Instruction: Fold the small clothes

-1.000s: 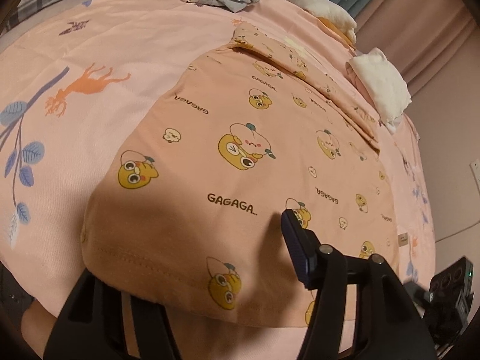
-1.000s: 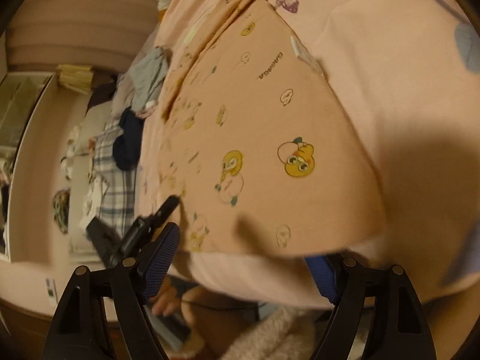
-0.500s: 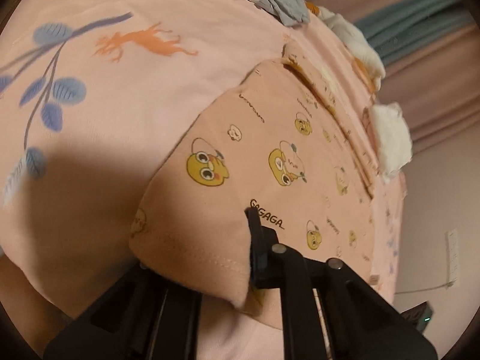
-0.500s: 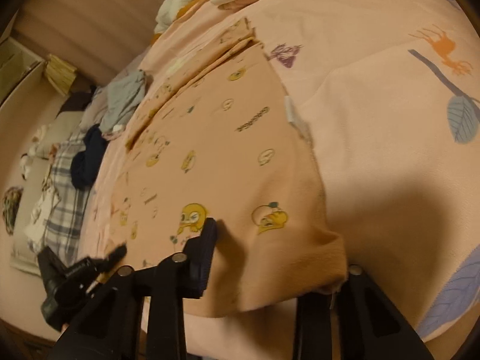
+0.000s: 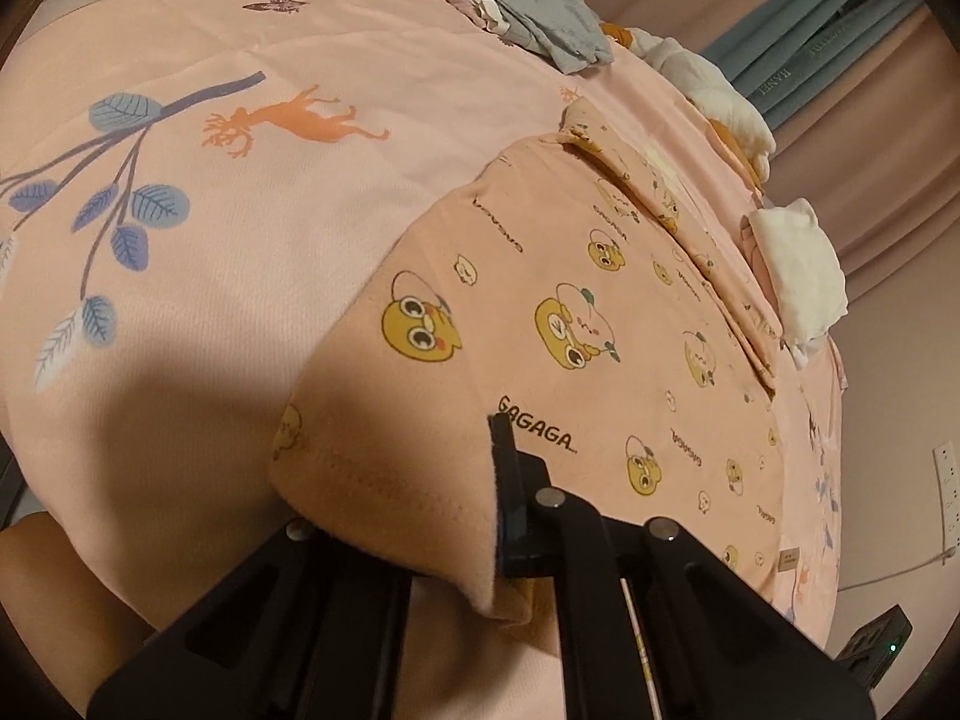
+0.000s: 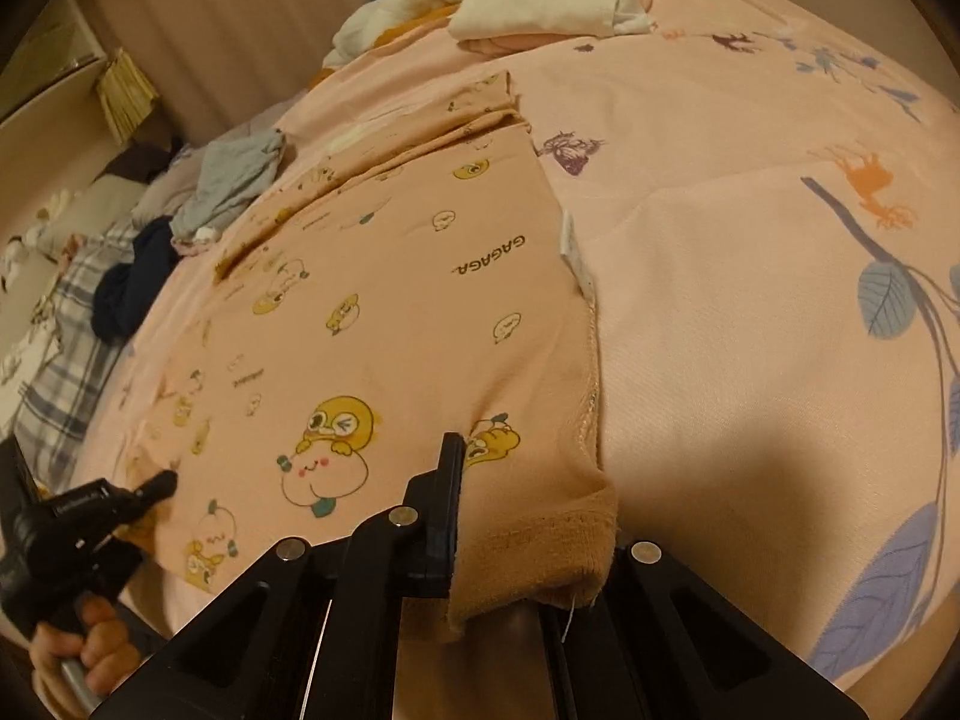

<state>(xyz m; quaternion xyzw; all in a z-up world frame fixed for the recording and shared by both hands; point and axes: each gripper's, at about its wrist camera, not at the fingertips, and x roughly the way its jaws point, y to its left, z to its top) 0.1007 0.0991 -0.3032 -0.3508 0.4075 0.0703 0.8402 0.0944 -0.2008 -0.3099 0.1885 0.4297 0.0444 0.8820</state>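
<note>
My left tongs (image 5: 420, 516) are pinching the near left corner of the peach shirt (image 5: 576, 324), the hem caught between the two black fingers, and my right tongs (image 6: 534, 540) are clamping the opposite near corner, where the thicker ribbed band is bunching up against the pad. The shirt is lying face up on the bed (image 5: 252, 228), spread flat across the pink bedspread, its near hem just starting to lift at both gripped corners while the rest is resting on the cover. I am judging the fold as only beginning: a long strip along the far edge is already doubling over onto the body, probably a sleeve or side turned in, but the main bottom-to-top fold is not yet made, and carrying both corners toward the far edge is what I am expecting to do next. The fabric is looking soft and fleecy, matte, with a stitched hem line, yellow cartoon faces and printed lettering, and a small white tag (image 6: 567, 246) is sticking out of the right seam. Beyond it, a grey garment (image 5: 540, 18) is sitting crumpled, and a folded white piece (image 5: 798, 264) is sitting on the far side, so more small clothes seem to be waiting.
</note>
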